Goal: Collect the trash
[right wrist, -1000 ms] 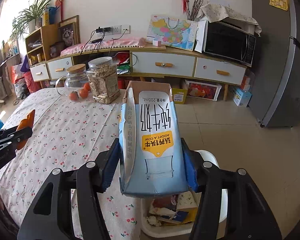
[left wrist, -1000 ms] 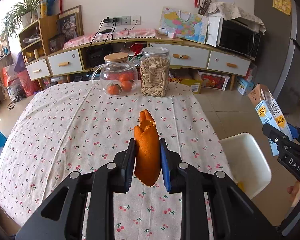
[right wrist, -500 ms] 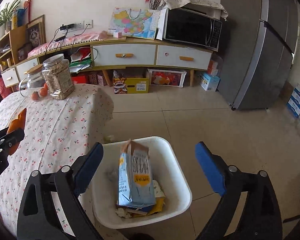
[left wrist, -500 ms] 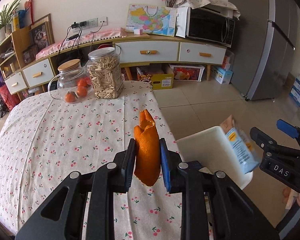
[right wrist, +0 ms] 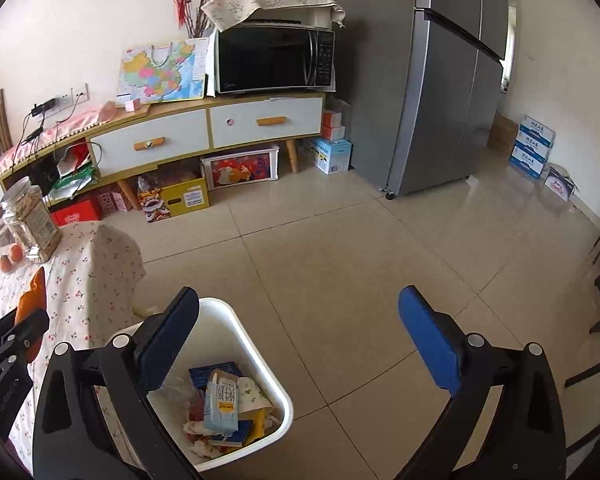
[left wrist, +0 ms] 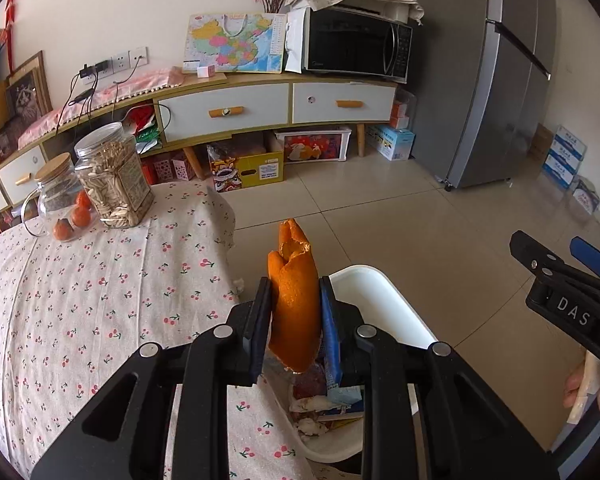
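Two grippers are at work over the white bin [right wrist: 260, 344], and the step in hand looks like the drop-off: one piece of trash already lies inside and the second is being brought across. The right gripper [right wrist: 300, 330] hangs above the bin's right side with its jaws opening to their widest and nothing between the blue pads [right wrist: 428, 340]; the milk carton [right wrist: 222, 402] lies on its side on the heap of wrappers in the bin, clear of the pads. The left gripper [left wrist: 294, 316] is clamped tight on a strip of orange peel [left wrist: 294, 300], which stands upright between the pads with its torn tip above them and its lower end hanging below. In the left wrist view the peel sits in front of the bin's near-left rim [left wrist: 380, 292], just at the edge of the cherry-print tablecloth [left wrist: 100, 300], so it appears not yet squarely over the opening. The next move calls, by this reading, for carrying the peel a little further right until it is over the trash, then letting the jaws part so it falls in. Both tools tilt downward toward the bin, the left one from the table side; fingers of the person's right hand [left wrist: 588, 388] show on the handle at the far right of that view.
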The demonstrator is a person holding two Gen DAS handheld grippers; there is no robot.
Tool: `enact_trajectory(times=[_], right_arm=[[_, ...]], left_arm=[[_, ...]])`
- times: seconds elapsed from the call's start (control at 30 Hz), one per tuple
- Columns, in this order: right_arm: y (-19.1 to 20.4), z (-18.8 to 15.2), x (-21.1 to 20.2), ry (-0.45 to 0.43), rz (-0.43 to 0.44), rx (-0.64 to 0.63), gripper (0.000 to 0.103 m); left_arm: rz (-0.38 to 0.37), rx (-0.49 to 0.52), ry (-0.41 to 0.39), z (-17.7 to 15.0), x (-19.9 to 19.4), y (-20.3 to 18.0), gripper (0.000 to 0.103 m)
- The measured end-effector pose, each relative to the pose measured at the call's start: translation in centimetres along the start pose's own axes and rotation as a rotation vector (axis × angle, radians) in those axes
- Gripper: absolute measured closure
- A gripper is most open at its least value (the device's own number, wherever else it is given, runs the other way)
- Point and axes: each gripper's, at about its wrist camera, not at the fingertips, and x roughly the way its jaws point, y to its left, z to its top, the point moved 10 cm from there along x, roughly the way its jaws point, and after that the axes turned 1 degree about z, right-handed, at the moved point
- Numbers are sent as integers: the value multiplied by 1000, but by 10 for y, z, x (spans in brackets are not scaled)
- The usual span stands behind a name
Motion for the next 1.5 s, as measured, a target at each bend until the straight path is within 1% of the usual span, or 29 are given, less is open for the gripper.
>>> enact_trajectory(times=[0.1,0.2,0.23,0.27,0.3,0.33,0.4,0.47,0.5,0.57,0.63,0.7,0.77,0.83,0.87,1.0,1.07,1.17,1.23,1.37,1.5], right_arm=[[-18,4,-1,-12,-29,35,7],[-34,6,-1,-19,-51,66,7],[-37,7,-1,-16,-54,76,7],[-40,7,0,-13,-55,84,7],[-42,6,0,-11,-55,91,7],[-43,6,1,-9,-54,95,7],[-43,5,1,-5,-57,95,7],[-39,6,0,-9,-55,89,7],[-36,6,-2,-14,-49,88,7],[-30,7,-4,-22,-38,86,7],[-22,8,-6,-24,-32,71,7],[-11,7,-9,-25,-10,61,7],[7,3,-16,-18,60,73,7],[28,-2,-24,-11,119,73,7],[37,-4,-29,-14,134,68,7],[69,-3,-52,-71,166,51,7],[82,-8,-66,-93,183,61,7],[104,-22,-81,-95,209,73,7],[121,-33,-90,-98,217,51,7],[151,-47,-106,-137,233,-26,7],[181,-61,-111,-128,280,-76,7]], left_arm=[[-17,18,4,2,6,-16,79],[-39,35,16,3,14,-32,76],[-51,36,25,3,17,-36,73],[-59,33,34,3,20,-40,67],[-68,28,41,3,22,-43,50],[-74,20,45,4,23,-44,37],[-83,11,39,6,21,-47,34],[-77,14,35,6,19,-47,26],[-67,12,28,6,17,-46,21],[-41,6,9,6,11,-38,19],[-21,14,-10,6,3,-31,12],[6,33,-43,5,-10,-22,12],[44,45,-75,5,-25,-9,10],[72,31,-98,3,-40,9,7],[78,14,-105,2,-46,20,7],[132,-64,-132,-4,-76,69,7],[164,-78,-169,-7,-95,91,7],[223,-83,-197,-15,-115,121,7],[250,-94,-200,-22,-123,138,7],[288,-127,-176,-38,-130,172,7],[322,-139,-144,-60,-130,201,7]])
